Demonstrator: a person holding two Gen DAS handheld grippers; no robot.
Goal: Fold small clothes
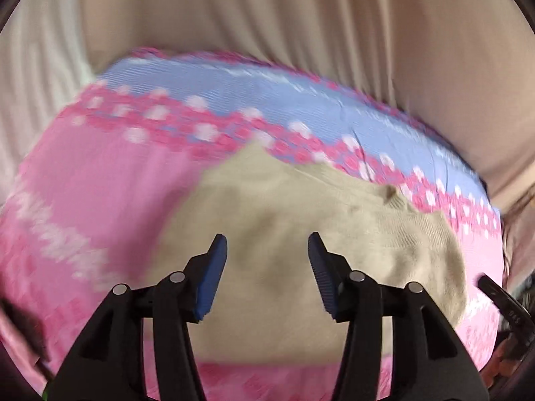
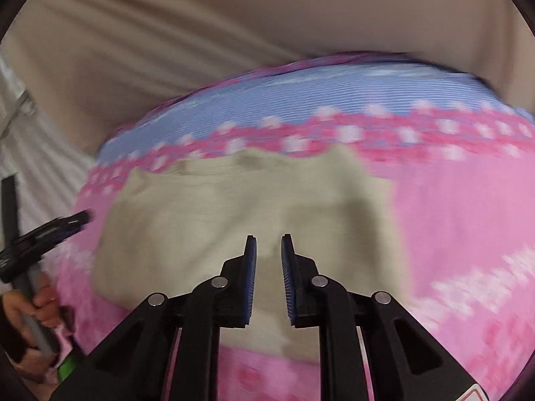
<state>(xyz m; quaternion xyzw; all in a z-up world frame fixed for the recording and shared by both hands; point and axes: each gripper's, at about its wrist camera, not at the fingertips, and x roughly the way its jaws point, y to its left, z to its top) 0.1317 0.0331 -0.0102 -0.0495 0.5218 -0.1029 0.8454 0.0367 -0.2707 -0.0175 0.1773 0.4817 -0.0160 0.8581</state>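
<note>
Your left tool (image 1: pixel 267 244) hangs over the beige cloth (image 1: pixel 301 234) with its blue pads (image 1: pixel 210 277) spread wide apart — nothing sits between them. Your right tool (image 2: pixel 268 245) hangs over the same beige cloth (image 2: pixel 207 227) with its pads (image 2: pixel 250 277) close together, but a thin gap shows and they pinch nothing. The cloth lies flat on a pink and blue blanket (image 1: pixel 100 193), in the pink part, with its far edge just touching the dotted pink band. Behind the blanket hangs a tan curtain (image 1: pixel 301 16) with long folds. At the left edge of the right view you can see your left hand (image 2: pixel 43 304) wrapped around a grey handle. Both views are blurry.
</note>
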